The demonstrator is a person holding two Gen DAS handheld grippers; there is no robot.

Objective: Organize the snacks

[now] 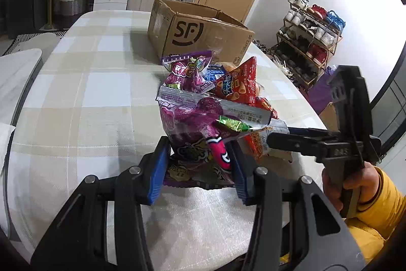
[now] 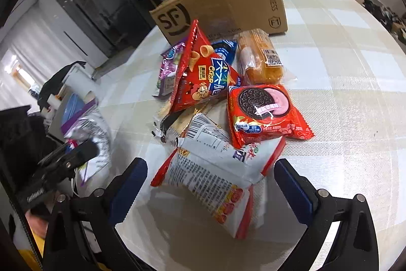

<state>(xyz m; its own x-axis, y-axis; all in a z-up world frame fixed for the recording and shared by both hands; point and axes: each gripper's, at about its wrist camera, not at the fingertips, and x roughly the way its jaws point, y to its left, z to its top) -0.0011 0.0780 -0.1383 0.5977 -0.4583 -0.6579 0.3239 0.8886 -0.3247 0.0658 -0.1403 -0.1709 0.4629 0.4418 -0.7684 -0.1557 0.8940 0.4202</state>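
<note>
Left gripper up front is pinching a purple candy bag between its blue pads, held up over the checked table; right gripper has its fingers spread wide around a white-and-red snack pack, not clamped; Oreo pack, red crisp cone bag and bread loaf sit piled just in front of the SF cardboard box.

A beige-and-white checked cloth covers the table. The brown cardboard box carries black lettering. At frame centre, a red Oreo packet lies beside the red triangular crisp bag.
</note>
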